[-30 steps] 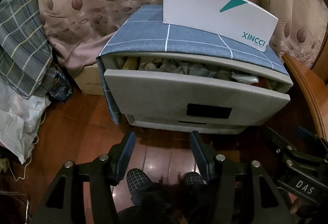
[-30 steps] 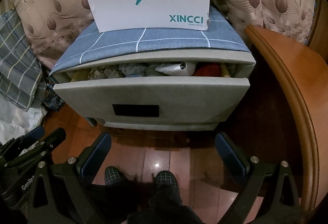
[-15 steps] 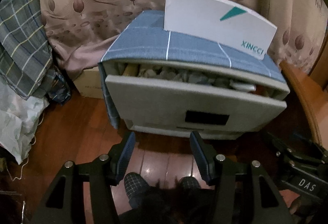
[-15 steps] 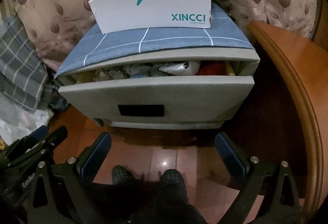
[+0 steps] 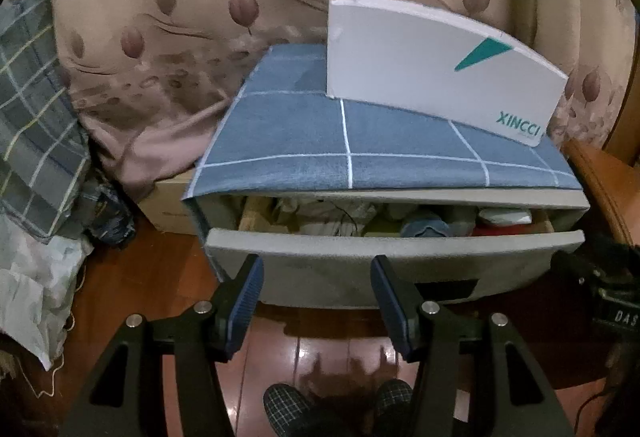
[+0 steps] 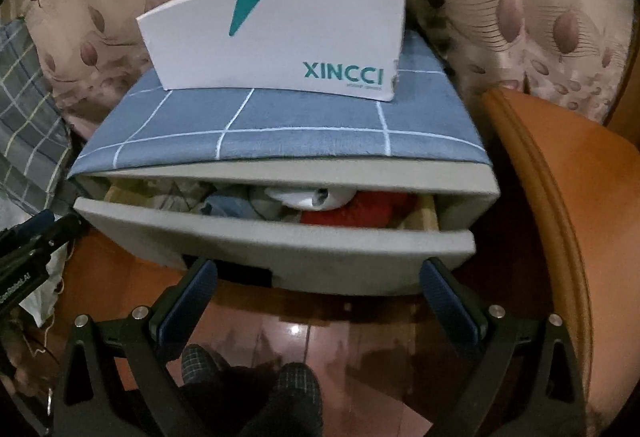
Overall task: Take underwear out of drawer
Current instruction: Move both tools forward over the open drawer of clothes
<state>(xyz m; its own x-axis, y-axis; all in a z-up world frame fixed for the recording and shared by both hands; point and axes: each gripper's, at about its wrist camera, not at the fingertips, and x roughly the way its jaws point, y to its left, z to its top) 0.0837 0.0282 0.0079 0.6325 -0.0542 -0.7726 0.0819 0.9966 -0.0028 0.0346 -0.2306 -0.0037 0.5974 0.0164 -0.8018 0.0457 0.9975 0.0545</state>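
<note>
A grey drawer (image 5: 340,273) (image 6: 320,249) stands pulled partly out of a low grey cabinet. Crumpled clothes fill it: pale striped pieces (image 5: 332,217) at the left, a blue piece (image 5: 424,227) (image 6: 228,205), a white roll (image 6: 308,197) and a red piece (image 6: 360,211) at the right. My left gripper (image 5: 316,273) hangs open just in front of the drawer's front panel, with nothing between its fingers. My right gripper (image 6: 316,277) is open wider, low before the drawer front, and also holds nothing. Which piece is underwear I cannot tell.
A blue checked cloth (image 5: 360,141) covers the cabinet top, with a white XINCCI box (image 6: 280,37) standing on it. A curved wooden edge (image 6: 560,217) rises at the right. Piled checked fabric (image 5: 36,109) lies at the left, curtains behind. A person's slippered feet (image 5: 336,409) rest on the wooden floor.
Both grippers have moved closer to the cabinet. The drawer's opening now sits nearer and shows more of the clothes inside. Both sets of jaws kept their width.
</note>
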